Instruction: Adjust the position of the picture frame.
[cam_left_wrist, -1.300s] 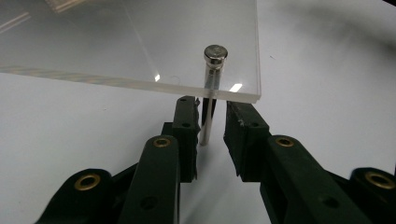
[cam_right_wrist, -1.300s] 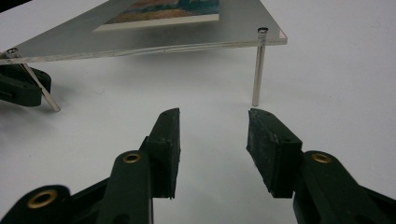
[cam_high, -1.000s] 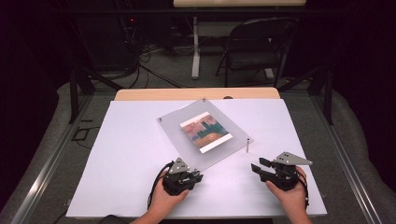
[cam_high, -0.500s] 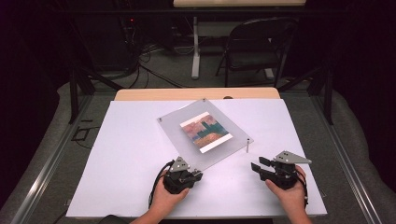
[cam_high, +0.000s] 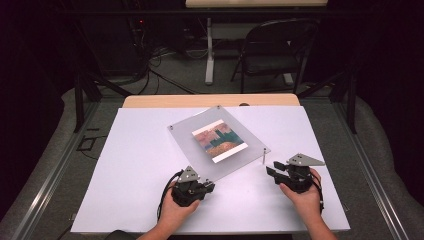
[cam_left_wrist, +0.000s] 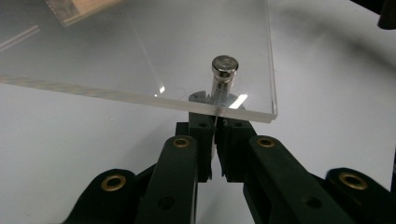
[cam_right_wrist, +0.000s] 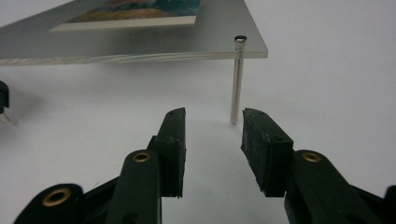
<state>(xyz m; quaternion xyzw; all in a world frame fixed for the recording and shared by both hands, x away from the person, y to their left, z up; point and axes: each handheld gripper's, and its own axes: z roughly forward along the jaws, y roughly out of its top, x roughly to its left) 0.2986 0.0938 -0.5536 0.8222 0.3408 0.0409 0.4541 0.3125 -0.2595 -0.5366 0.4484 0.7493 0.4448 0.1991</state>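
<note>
Panel on desk, raised on pins | left gripper at panel's near corner, jaws clamped on pin | right gripper beside panel's right pin, jaws apart, just closing, nothing between

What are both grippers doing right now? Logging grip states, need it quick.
Left gripper: shut on the metal post under the acrylic panel.
Right gripper: open, jaws just closing, holding nothing.
</note>
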